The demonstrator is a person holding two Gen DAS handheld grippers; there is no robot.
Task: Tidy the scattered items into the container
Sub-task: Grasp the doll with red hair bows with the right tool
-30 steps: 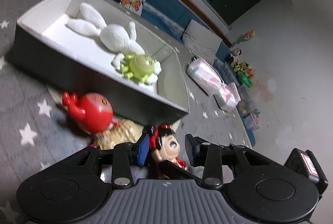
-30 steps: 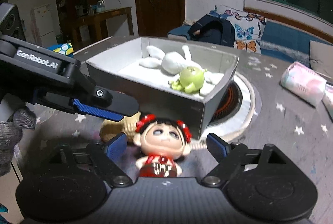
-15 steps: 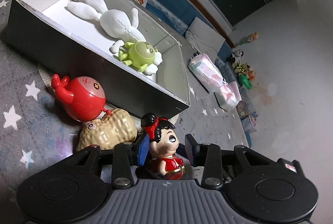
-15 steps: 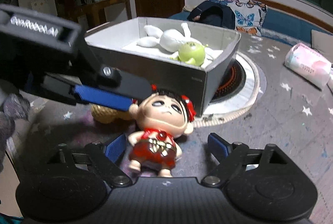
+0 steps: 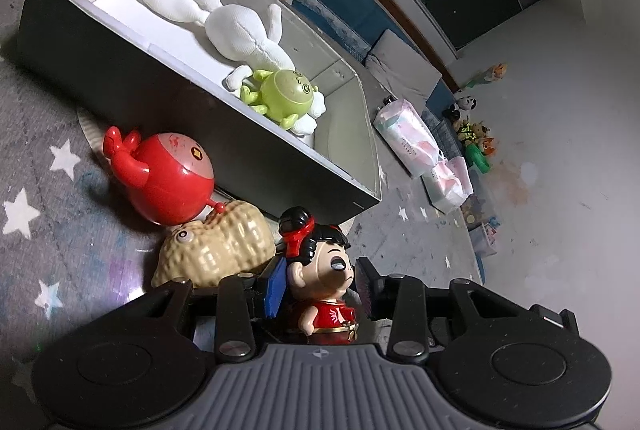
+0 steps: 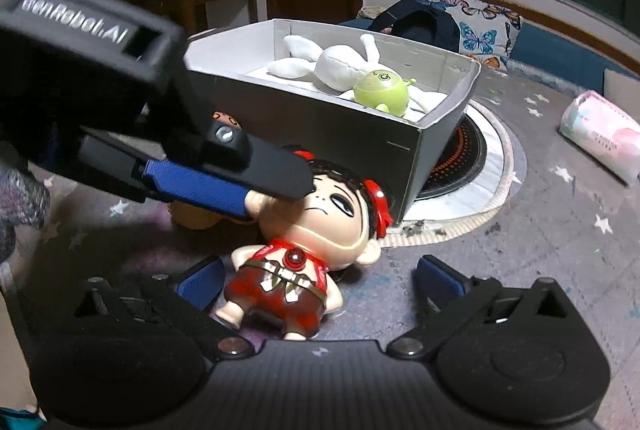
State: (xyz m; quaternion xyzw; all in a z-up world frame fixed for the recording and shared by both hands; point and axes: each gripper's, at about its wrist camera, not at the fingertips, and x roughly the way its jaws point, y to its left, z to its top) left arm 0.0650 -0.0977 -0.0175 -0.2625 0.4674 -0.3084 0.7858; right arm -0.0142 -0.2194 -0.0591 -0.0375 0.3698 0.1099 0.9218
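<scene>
My left gripper (image 5: 320,286) is shut on the head of a doll in a red outfit (image 5: 324,282) and holds it lifted in front of the grey box (image 5: 248,166). In the right wrist view the doll (image 6: 304,242) hangs tilted between the open fingers of my right gripper (image 6: 320,280), which does not touch it; the left gripper's finger (image 6: 200,186) presses its head. The box (image 6: 340,134) holds a white plush rabbit (image 5: 236,26) and a green round toy (image 5: 286,94). A red round toy (image 5: 164,182) and a peanut toy (image 5: 216,250) lie on the rug beside the box.
The grey star-patterned rug (image 5: 48,190) covers the floor. A round heater plate on a white mat (image 6: 468,166) sits by the box corner. Tissue packs (image 5: 408,138) lie to the right. A backpack (image 6: 416,26) and butterfly cushions (image 6: 480,22) rest on the bench behind.
My left gripper has closed on the doll's head and lifted it off the rug, tilting it. The right gripper stayed open while the doll rose and swung in front of it.
</scene>
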